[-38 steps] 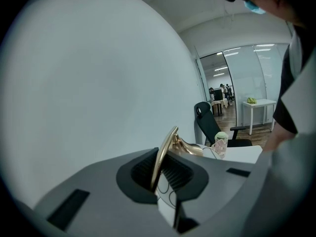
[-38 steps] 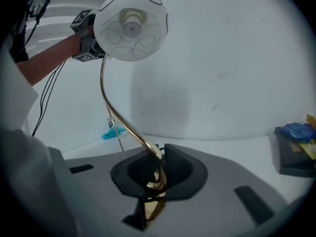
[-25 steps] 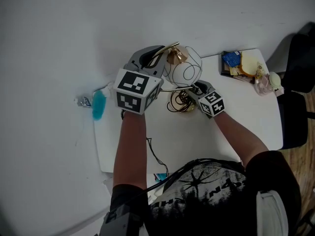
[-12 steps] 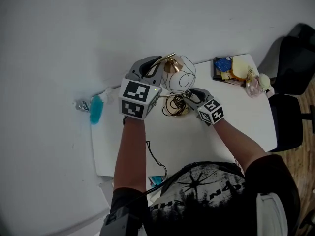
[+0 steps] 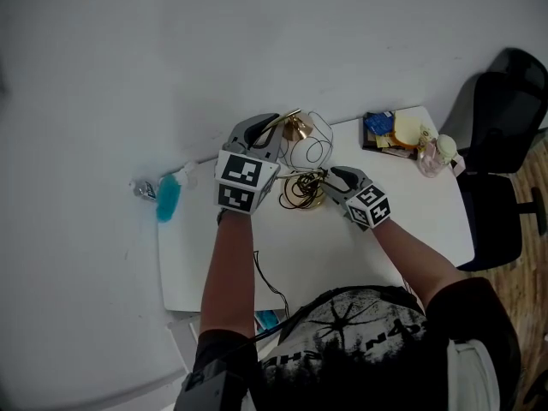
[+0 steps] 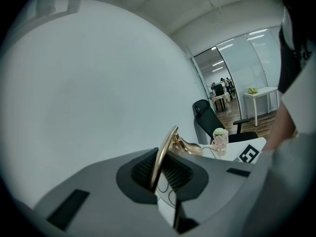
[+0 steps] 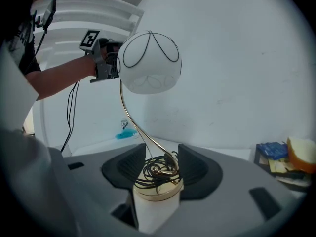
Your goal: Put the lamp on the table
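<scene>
Nearly done, I'd judge — lamp (image 5: 306,144) is upright over the desk (image 5: 411,217), left tool (image 5: 267,129) pinching its gold stem (image 6: 160,154), right tool (image 5: 336,178) clamped on the base (image 7: 157,189) — can't tell if the base touches down yet; left: seat it, release both.

From the head view, the left gripper (image 5: 264,134) hides its own jaws under its marker cube. Coiled cord (image 5: 300,188) buries most of the lamp (image 5: 306,144)'s base. The pile (image 5: 394,132) at the worktop (image 5: 419,197)'s far right corner and the blue thing (image 5: 169,197) by its far left corner are too small to name. The chair (image 5: 501,135) is cut off by the picture's right edge.
</scene>
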{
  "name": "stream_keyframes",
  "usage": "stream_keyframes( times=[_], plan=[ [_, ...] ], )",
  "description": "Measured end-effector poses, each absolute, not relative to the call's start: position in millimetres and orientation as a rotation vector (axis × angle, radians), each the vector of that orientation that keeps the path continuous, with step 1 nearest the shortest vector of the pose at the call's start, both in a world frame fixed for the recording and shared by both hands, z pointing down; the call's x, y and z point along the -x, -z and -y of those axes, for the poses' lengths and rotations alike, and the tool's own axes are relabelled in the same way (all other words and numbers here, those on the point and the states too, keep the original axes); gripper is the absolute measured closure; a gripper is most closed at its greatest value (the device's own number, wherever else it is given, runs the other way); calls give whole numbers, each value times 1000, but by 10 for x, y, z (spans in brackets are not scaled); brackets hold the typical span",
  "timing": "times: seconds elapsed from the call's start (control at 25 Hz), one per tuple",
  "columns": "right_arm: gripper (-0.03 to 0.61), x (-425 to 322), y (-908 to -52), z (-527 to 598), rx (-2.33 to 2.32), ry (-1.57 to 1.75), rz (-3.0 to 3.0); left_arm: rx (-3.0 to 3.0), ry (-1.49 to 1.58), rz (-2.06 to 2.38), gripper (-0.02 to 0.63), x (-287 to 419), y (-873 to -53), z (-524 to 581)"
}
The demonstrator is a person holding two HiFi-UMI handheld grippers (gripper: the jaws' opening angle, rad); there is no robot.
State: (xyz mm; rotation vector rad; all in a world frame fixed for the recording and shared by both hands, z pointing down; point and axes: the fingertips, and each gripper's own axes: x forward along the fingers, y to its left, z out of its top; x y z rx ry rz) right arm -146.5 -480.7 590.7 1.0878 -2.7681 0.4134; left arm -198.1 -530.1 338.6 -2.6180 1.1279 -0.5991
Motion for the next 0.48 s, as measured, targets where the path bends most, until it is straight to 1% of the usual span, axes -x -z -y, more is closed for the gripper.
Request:
stream_keyframes(
  times=[0.12, 0.16, 0.24, 0.32, 0.36, 0.48],
  plan=[
    [382, 1444, -5836, 4755, -1097, -402, 2770, 2565, 632, -1159, 586, 2020, -3386, 5320],
    [382, 1432, -5823, 4723, -1100, -399, 2770, 2538, 645, -1177, 574, 2045, -3393, 5313],
    [382, 1393, -5787, 4680, -1105, -384, 2769, 2515, 641, -1208, 497, 2106, -3372, 5300],
    [382, 1344, -5748, 4659, -1108, -366, 2767, 2555, 591, -1214, 391, 2143, -3313, 5253],
    [382, 1319, -5739, 4644, -1109, -362, 2766, 2576, 568, -1218, 370, 2160, -3293, 5215],
    [382, 1229, -5723, 4571, -1123, -359, 2762, 2568, 564, -1255, 370, 2211, -3314, 5094]
  ],
)
